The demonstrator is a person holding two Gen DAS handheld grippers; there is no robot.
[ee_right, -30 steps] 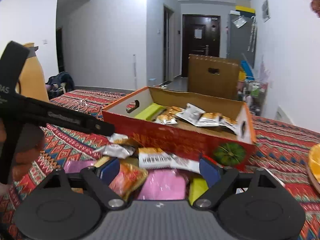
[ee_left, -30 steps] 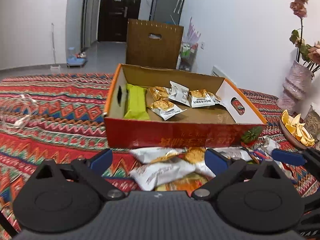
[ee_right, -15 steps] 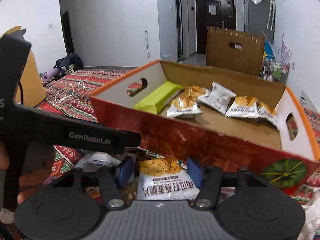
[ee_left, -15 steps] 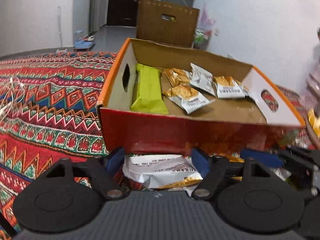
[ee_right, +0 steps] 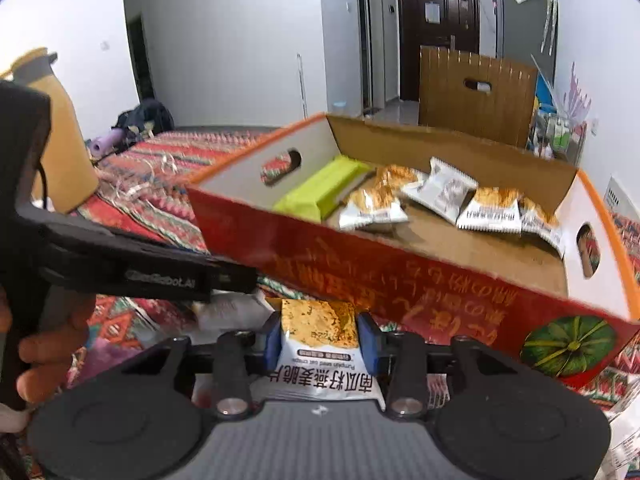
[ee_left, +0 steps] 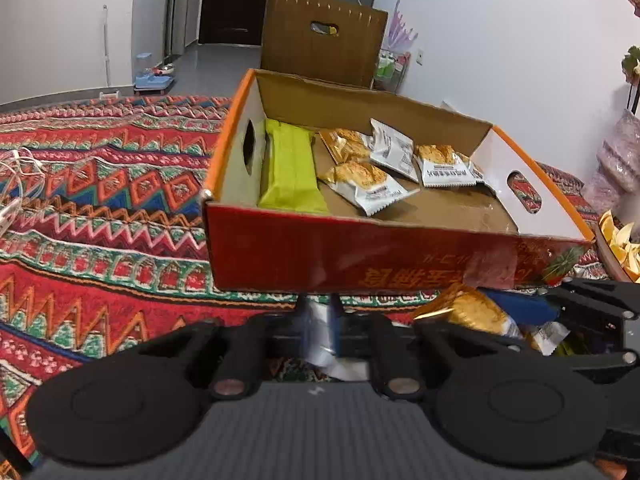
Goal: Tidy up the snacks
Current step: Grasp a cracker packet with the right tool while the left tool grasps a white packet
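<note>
A red and orange cardboard box [ee_left: 360, 256] lies on the patterned cloth. It holds a green bar [ee_left: 290, 168] and several white and gold snack packets [ee_left: 364, 180]. Just in front of its near wall my left gripper [ee_left: 319, 320] is shut on the thin edge of a white packet [ee_left: 324, 354]. In the right wrist view my right gripper [ee_right: 320, 338] is shut on a white packet with an orange top [ee_right: 318, 316], right before the box [ee_right: 400, 276]. The right gripper's blue finger [ee_left: 520, 308] and its packet [ee_left: 468, 312] show at the left view's lower right.
More loose packets [ee_right: 228, 308] lie in front of the box. A brown carton [ee_left: 320, 36] stands behind it. A plate of yellow chips [ee_left: 620, 240] and a vase [ee_left: 620, 160] are at the right. A tan jug [ee_right: 60, 152] and a white cable [ee_left: 16, 184] are at the left. A hand [ee_right: 44, 360] holds the left gripper's body [ee_right: 140, 272].
Both grippers came forward and down toward the box's near wall. Their jaws went from wide open to shut, each on a packet from the loose pile.
</note>
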